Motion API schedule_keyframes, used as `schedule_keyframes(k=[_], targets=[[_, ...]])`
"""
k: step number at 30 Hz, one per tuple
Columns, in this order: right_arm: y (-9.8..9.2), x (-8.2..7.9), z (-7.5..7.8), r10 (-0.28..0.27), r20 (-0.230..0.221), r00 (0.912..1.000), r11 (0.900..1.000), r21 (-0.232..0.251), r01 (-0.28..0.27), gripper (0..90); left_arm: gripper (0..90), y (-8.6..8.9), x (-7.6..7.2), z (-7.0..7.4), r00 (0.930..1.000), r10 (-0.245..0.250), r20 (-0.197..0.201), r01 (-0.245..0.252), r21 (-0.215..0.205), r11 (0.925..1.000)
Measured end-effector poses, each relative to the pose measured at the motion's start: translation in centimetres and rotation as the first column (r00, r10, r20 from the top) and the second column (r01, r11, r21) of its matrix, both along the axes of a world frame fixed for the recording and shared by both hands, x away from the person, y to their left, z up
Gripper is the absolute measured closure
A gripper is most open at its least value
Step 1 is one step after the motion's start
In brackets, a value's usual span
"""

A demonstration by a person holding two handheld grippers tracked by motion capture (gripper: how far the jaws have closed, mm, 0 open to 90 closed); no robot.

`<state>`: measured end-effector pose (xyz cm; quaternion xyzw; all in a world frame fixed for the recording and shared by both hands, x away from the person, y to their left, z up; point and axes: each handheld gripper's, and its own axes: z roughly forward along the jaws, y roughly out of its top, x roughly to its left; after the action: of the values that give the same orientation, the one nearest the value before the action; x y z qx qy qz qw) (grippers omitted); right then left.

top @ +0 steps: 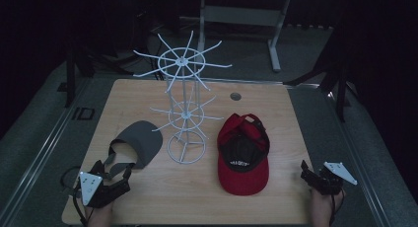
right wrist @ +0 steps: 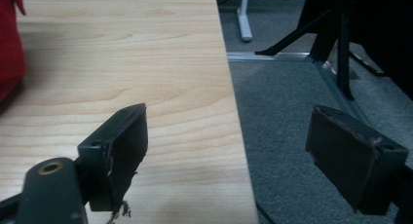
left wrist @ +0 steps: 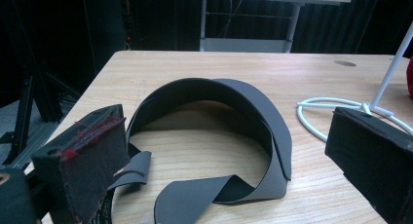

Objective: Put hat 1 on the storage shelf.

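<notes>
The left claw (top: pixel 114 176) stands released at the strap end of the grey visor (top: pixel 138 141) lying flat on the counter (top: pixel 286 103) beside the white wire rack (top: pixel 183 108), seemingly lined up to pinch it, while the right claw (top: pixel 311 176) waits released at the counter's edge.

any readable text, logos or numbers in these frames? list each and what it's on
White lettering on the front of the red cap: a short line is there, too small and blurred to read.
Grey visor: no print to be seen.
White wire rack, wooden table: no markings to be seen.
Nothing else legible.
</notes>
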<state>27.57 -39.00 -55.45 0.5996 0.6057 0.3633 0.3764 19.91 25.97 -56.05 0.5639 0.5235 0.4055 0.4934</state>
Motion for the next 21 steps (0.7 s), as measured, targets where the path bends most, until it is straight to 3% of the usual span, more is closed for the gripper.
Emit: schedule_keyframes(k=[7, 9, 13, 17, 21], targets=[[0.3, 0.0, 0.0, 0.043, -0.041, 0.9982, 0.999, 0.002, -0.043, 15.2, 2.2, -0.2, 0.0, 0.0, 1.0, -0.008, 0.001, 0.008, 0.01, 0.9999], [0.7, 0.0, 0.2, 0.078, -0.069, 0.9945, 0.997, 0.003, -0.078, 14.8, 2.2, -0.3, 0.0, 0.0, 0.9999, -0.015, 0.004, 0.015, 0.007, 0.9999], [1.1, 0.3, 0.4, 0.126, -0.122, 0.9846, 0.99, 0.074, -0.117, 13.3, 2.2, -0.4, 0.1, 0.1, 0.9997, -0.023, 0.004, 0.023, 0.008, 0.9997], [1.4, 0.6, 0.7, 0.151, -0.136, 0.9791, 0.987, 0.077, -0.142, 13.1, 2.2, -0.3, 0.1, 0.0, 0.9997, -0.026, -0.001, 0.026, -0.002, 0.9997], [1.8, 0.6, 1.3, 0.176, -0.096, 0.9797, 0.983, 0.06, -0.171, 12.9, 2.2, -0.3, 0.1, 0.0, 0.9996, -0.028, -0.002, 0.028, -0.001, 0.9996]])
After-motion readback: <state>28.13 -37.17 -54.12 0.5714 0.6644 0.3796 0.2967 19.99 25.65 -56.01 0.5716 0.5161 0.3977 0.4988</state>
